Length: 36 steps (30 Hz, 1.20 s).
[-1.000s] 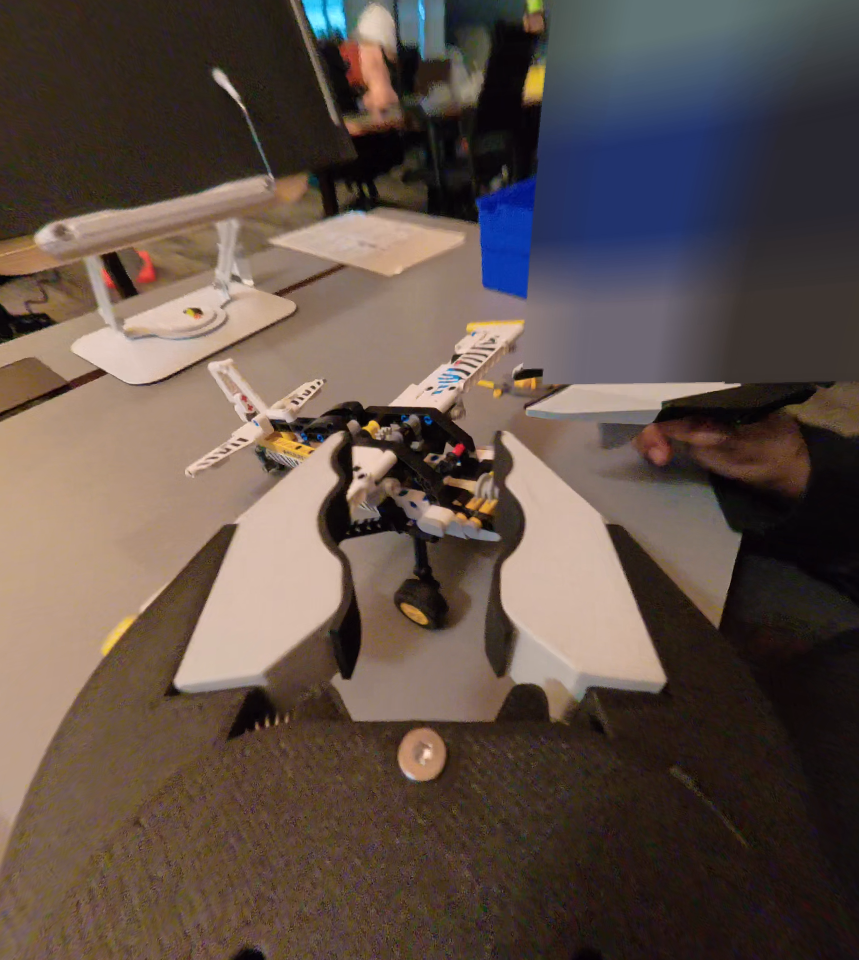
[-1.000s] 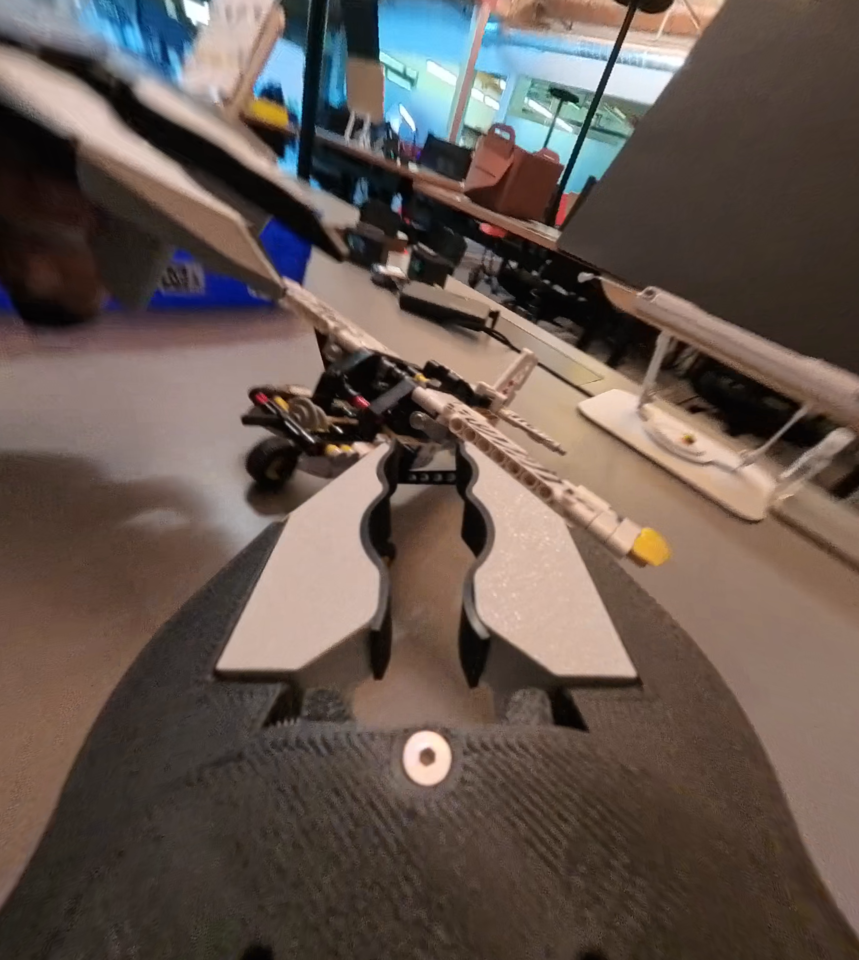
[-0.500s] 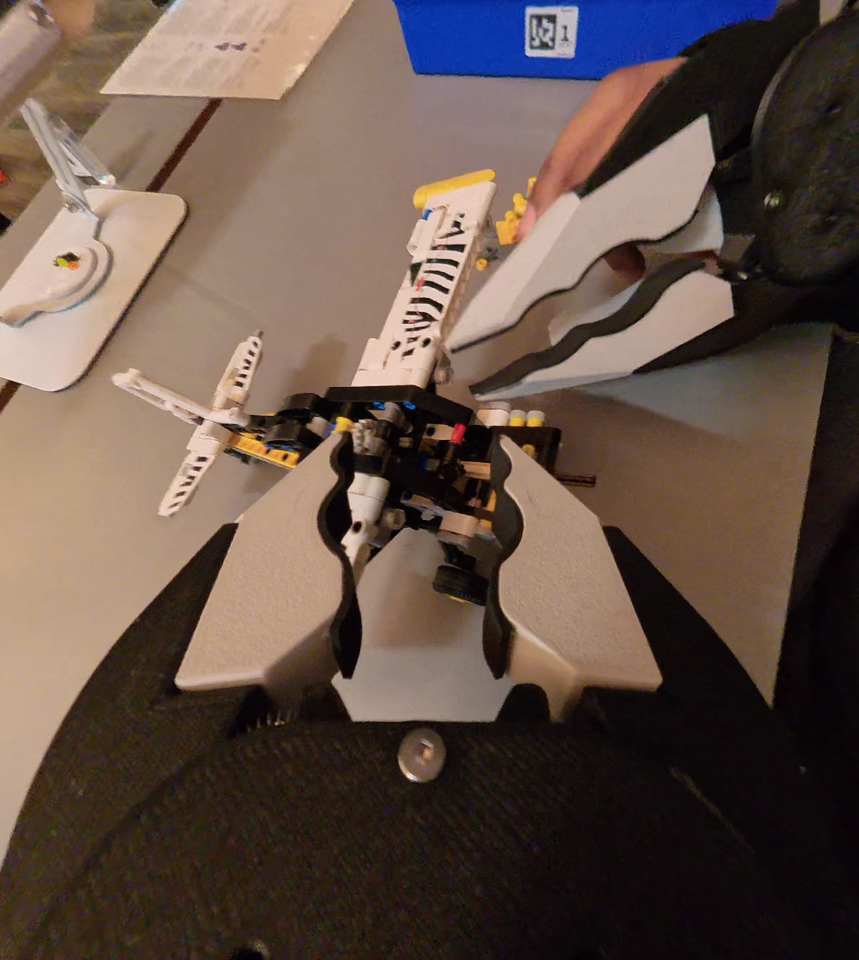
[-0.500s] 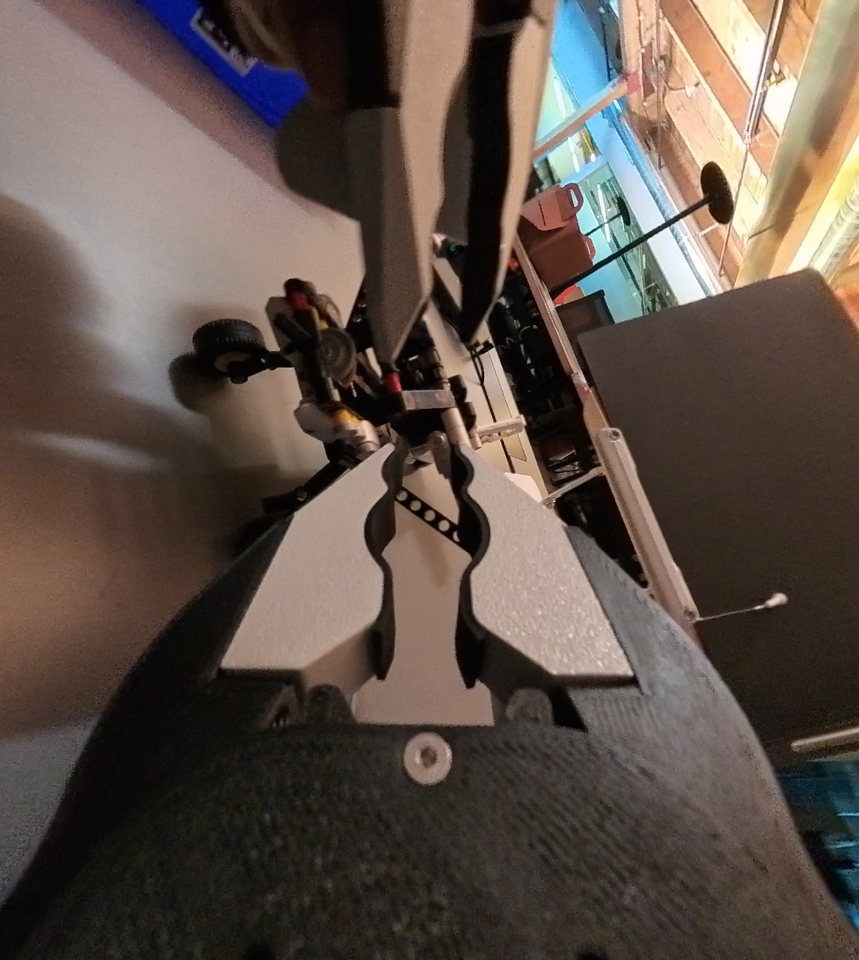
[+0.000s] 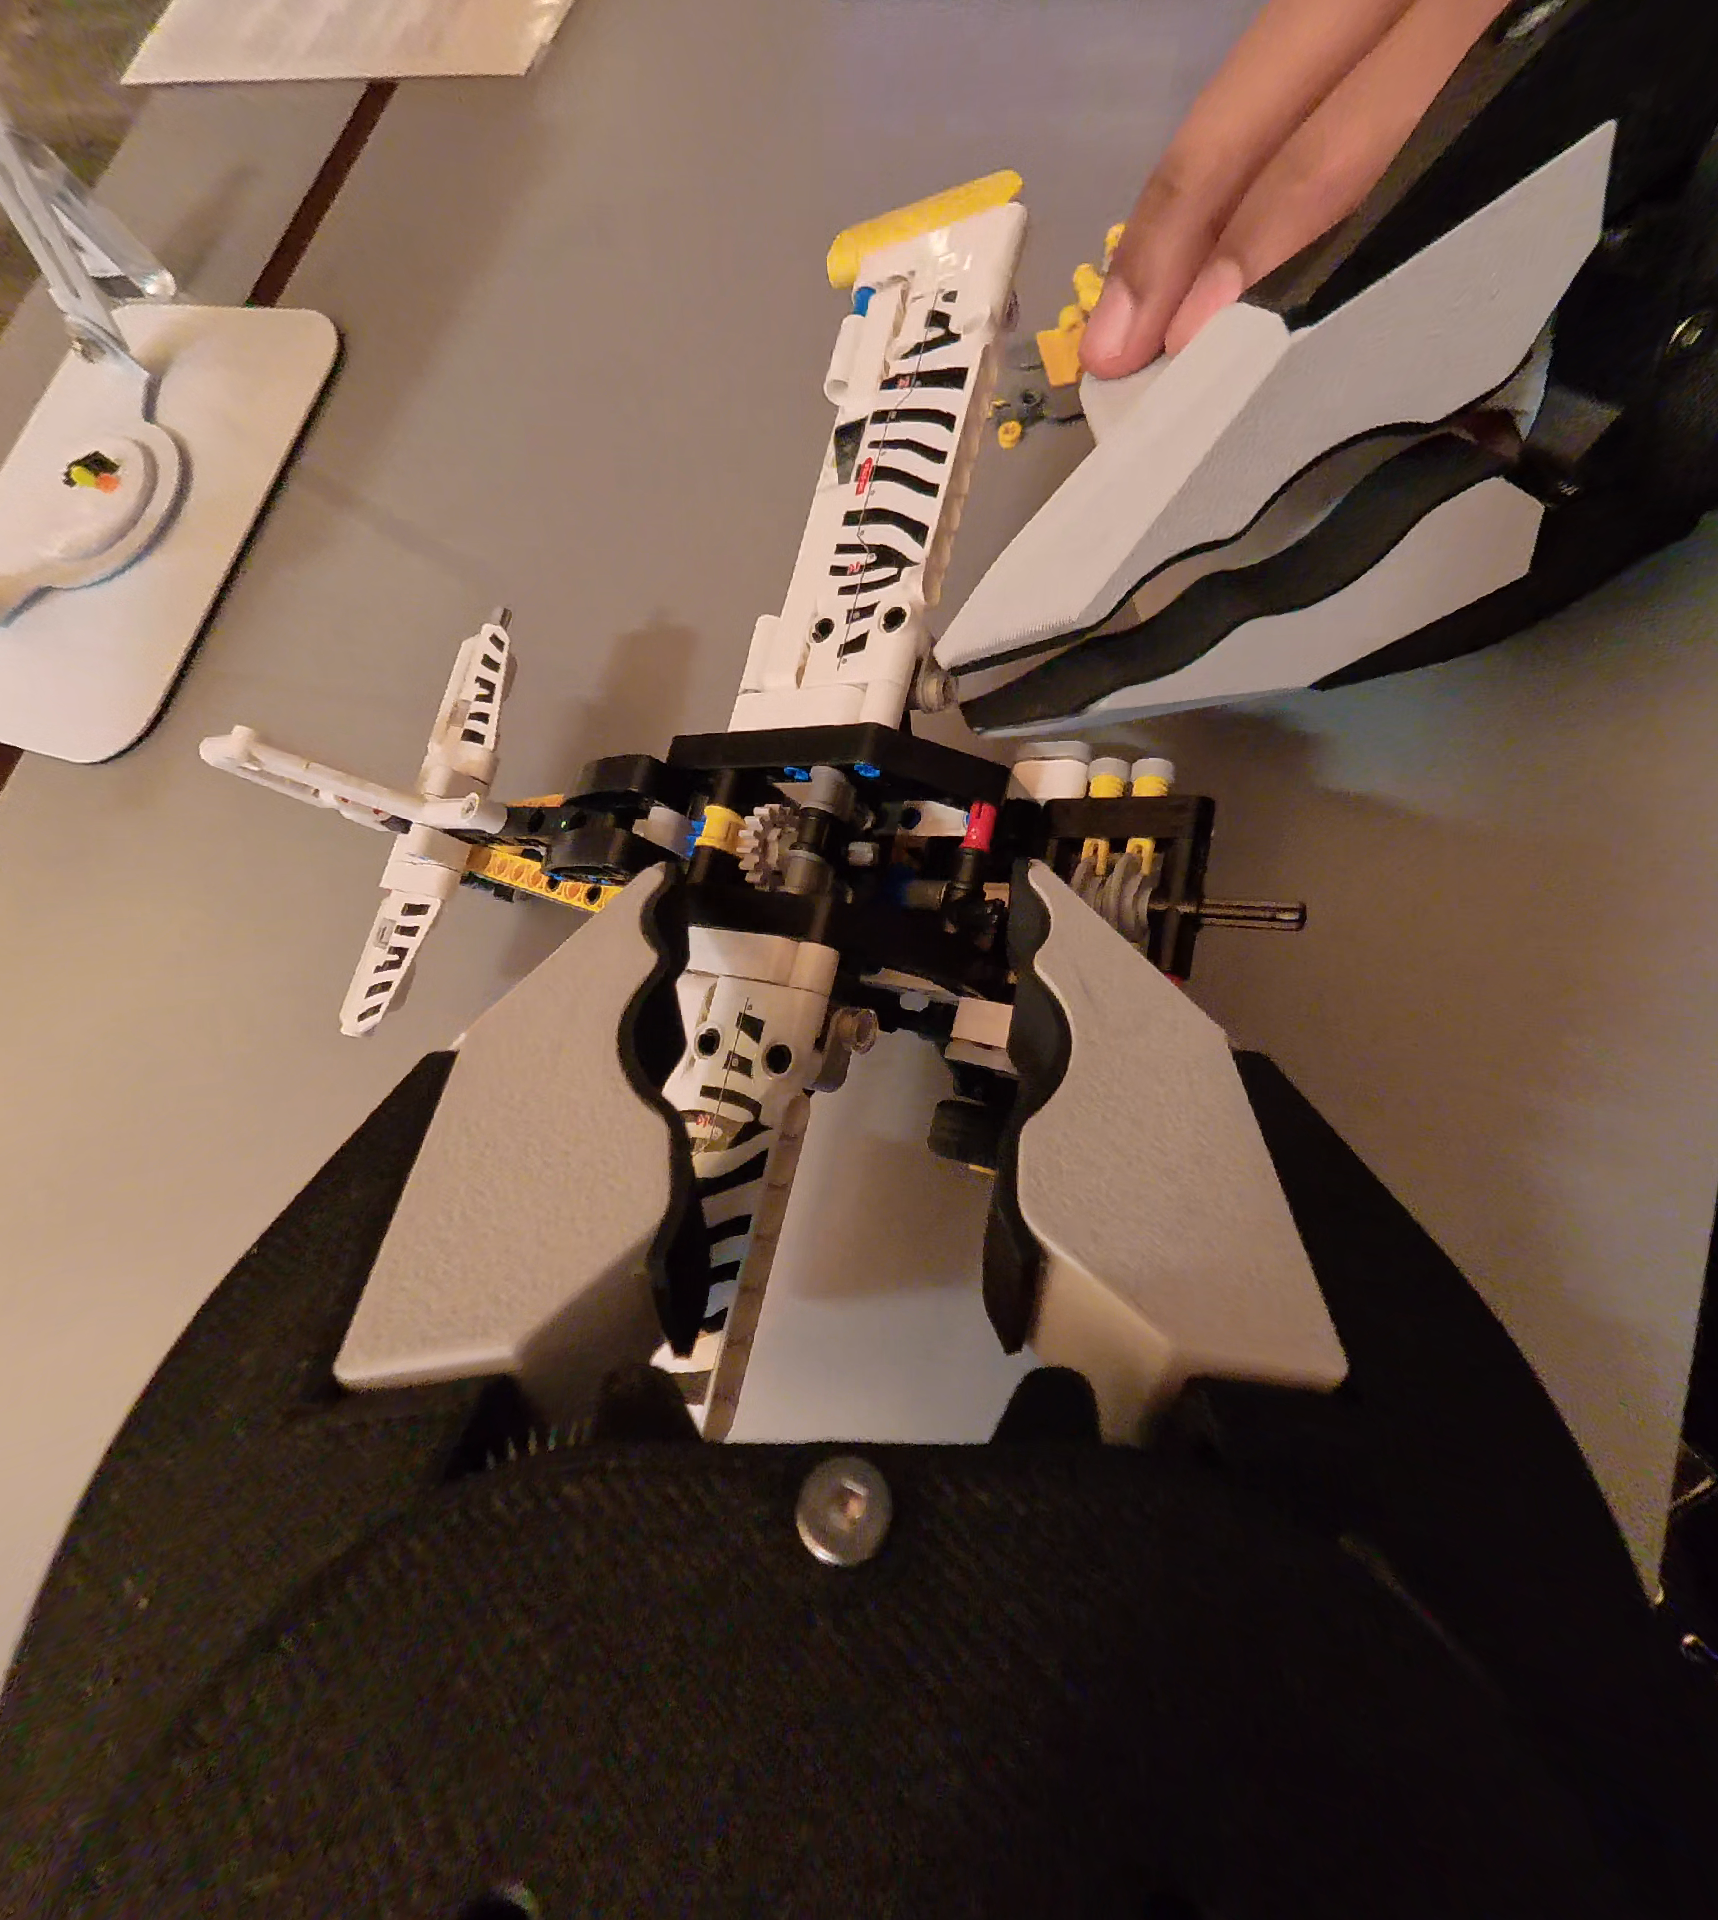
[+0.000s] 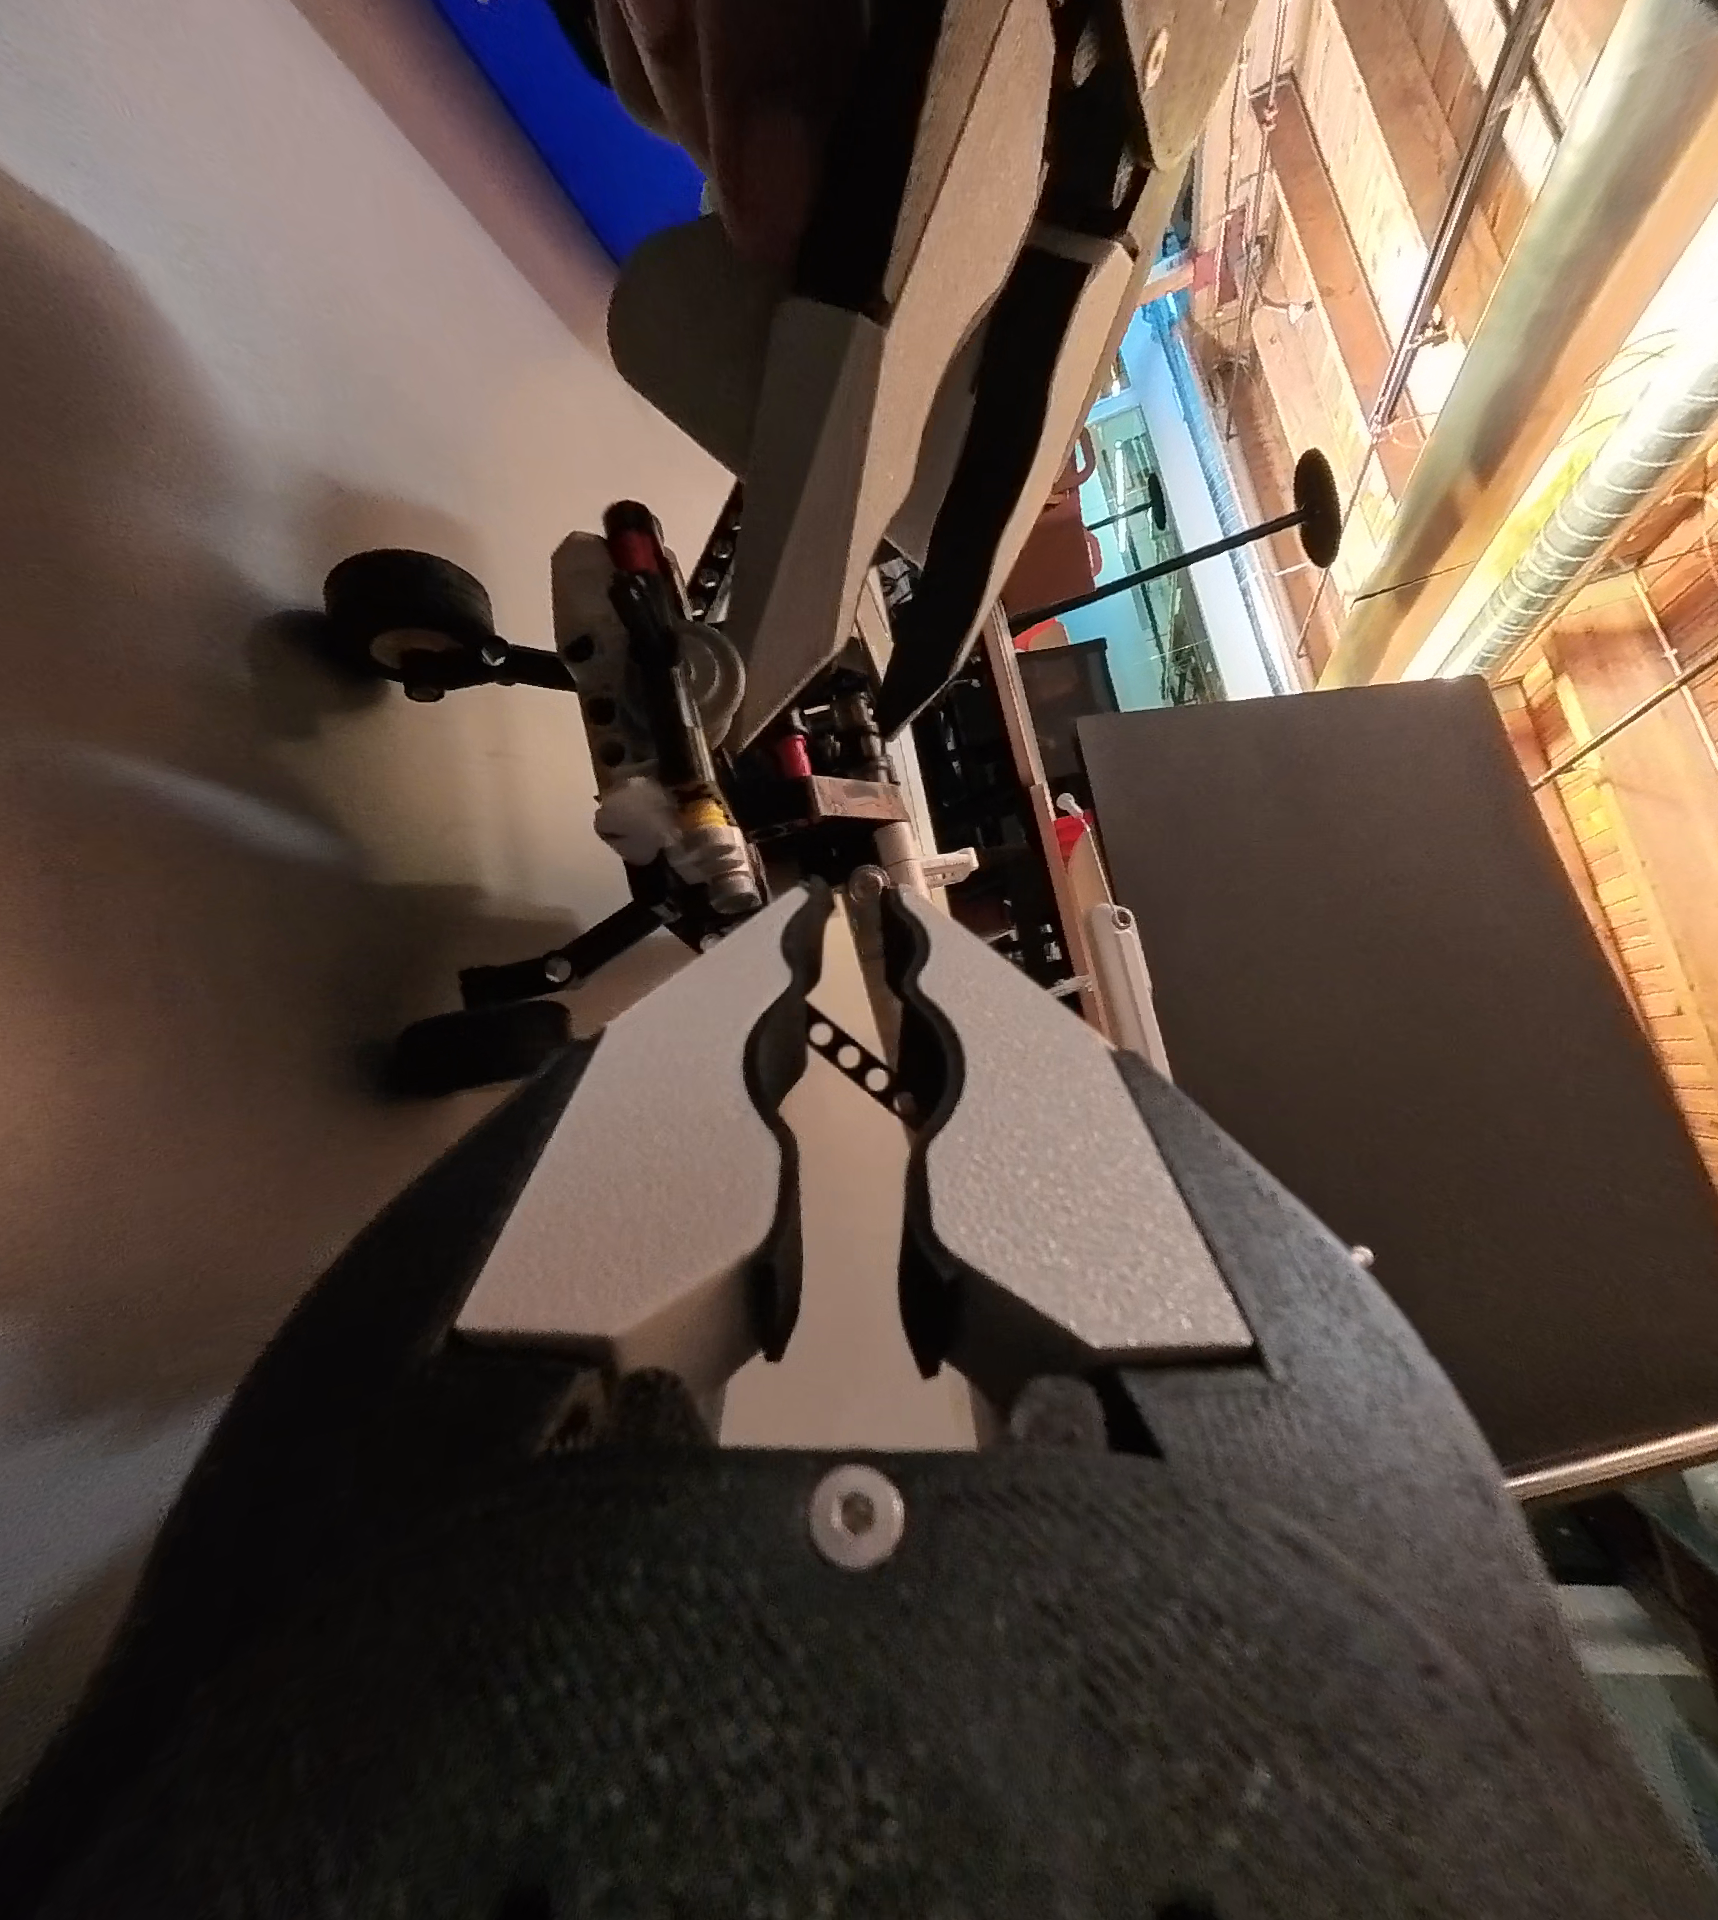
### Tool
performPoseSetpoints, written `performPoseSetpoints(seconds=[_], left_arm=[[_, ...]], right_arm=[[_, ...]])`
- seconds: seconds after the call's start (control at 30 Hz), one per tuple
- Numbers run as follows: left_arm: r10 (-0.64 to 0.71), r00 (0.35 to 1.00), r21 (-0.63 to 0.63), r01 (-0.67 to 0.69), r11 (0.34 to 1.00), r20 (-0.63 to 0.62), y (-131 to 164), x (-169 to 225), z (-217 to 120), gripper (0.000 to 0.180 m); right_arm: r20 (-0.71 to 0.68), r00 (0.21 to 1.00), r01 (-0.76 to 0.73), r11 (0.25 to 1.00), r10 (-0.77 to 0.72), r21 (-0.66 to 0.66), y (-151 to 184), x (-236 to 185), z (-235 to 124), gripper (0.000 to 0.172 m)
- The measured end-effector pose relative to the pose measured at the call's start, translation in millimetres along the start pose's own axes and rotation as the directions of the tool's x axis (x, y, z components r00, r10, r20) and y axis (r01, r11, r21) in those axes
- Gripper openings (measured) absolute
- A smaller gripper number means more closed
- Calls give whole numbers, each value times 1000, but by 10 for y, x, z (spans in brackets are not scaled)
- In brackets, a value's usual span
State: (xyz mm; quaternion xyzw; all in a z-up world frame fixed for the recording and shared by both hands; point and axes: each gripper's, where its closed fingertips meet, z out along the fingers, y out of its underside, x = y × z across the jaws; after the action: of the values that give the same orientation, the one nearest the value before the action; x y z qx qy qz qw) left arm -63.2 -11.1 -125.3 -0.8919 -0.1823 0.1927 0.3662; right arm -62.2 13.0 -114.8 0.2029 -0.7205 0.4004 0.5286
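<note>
A toy plane of building bricks (image 5: 834, 831) stands on the grey table (image 5: 522, 312), with a black frame and white striped wings. My left gripper (image 5: 850, 888) is open. Its fingers stand on either side of the black body, close to it, and the near wing (image 5: 730, 1091) runs under the left finger. It also shows in the right wrist view (image 6: 824, 722). My right gripper (image 6: 860, 899) is nearly closed but open. Its tips are at a small grey pin (image 6: 866, 884) at the root of the far wing (image 5: 896, 468), with a slit left beside the pin. It also shows in the left wrist view (image 5: 954, 694).
Loose small yellow pieces (image 5: 1063, 332) lie beyond the far wing, by a person's fingers (image 5: 1229, 177). A white lamp base (image 5: 86, 520) and a paper sheet (image 5: 346, 36) lie to the far left. A blue bin (image 6: 564, 125) stands behind. The table edge runs at the right.
My left jaws have widened a little and sit lower around the body. My right jaws have narrowed and their tips have come to the grey pin. The plane has stayed in place.
</note>
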Motion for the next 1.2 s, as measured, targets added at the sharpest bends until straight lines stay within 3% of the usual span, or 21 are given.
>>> performPoseSetpoints(seconds=[0.7,1.2], left_arm=[[19,1000,0,-19,1000,12,-5,-32,31,59],[66,998,-3,-66,998,5,-13,13,34,53]], right_arm=[[-28,999,33,999,-34,-28,75,-51,-27,10],[-1,1000,-5,1000,5,25,33,-5,10,12]])
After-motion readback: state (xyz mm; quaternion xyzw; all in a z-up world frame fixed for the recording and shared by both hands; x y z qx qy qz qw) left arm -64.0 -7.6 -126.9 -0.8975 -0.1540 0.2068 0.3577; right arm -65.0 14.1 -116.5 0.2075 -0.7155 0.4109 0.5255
